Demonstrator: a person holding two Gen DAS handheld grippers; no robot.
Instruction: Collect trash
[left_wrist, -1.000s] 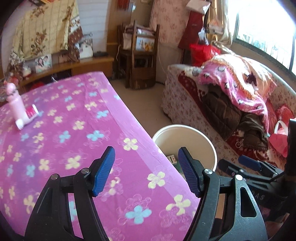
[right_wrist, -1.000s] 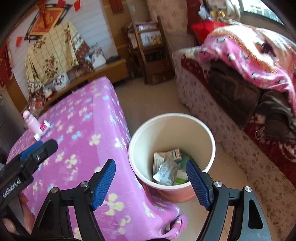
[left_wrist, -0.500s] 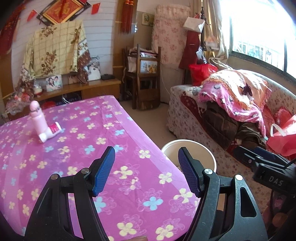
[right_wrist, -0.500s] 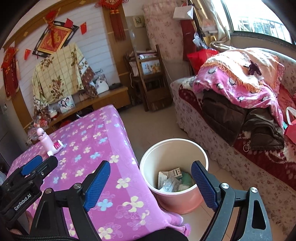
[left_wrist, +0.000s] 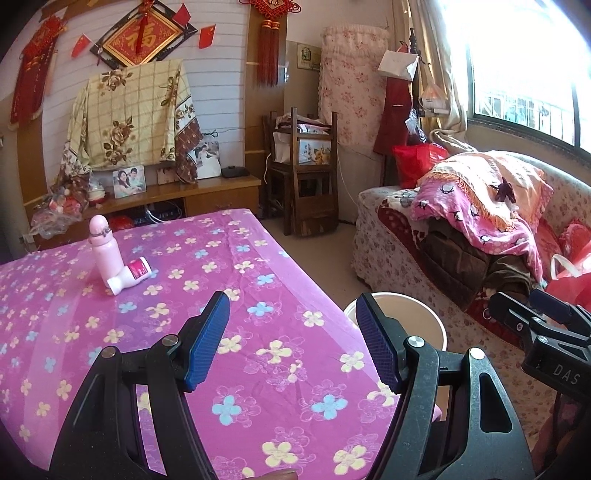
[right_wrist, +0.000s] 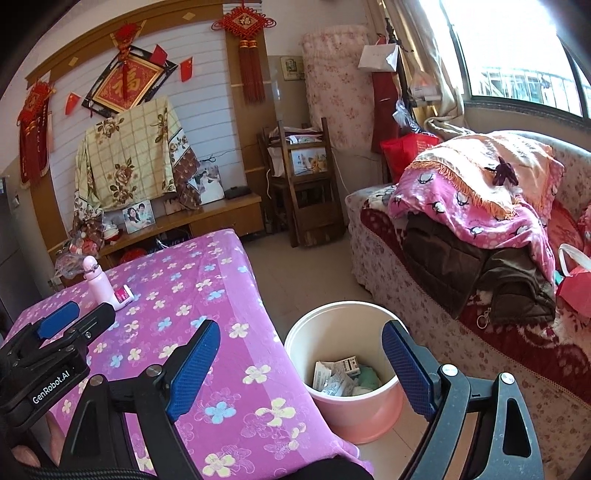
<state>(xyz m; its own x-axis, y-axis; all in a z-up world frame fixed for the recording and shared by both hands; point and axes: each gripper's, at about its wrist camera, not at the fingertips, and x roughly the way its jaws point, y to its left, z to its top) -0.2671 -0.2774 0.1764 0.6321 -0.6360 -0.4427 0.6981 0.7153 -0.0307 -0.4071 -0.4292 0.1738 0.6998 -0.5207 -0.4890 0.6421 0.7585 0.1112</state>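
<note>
Above the floral table (left_wrist: 258, 295), left gripper (left_wrist: 291, 339) and right gripper (right_wrist: 301, 363) spread wide and empty, bin (right_wrist: 373, 417) holding what looks like wrappers (right_wrist: 334, 376).

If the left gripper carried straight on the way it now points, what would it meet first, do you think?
Probably the purple flowered tablecloth: the open left gripper hovers above it, aimed slightly downward along the table, well right of the pink bottle. Depth is uncertain.

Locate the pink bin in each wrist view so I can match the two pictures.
Left wrist: the bin sits low and right of centre, only its pale rim showing behind the right finger of the left tool.
Right wrist: the bin sits low at centre, trash visible inside, between the fingers of the right tool.
Shared landmark: the pink bottle standing on the purple tablecloth.
</note>
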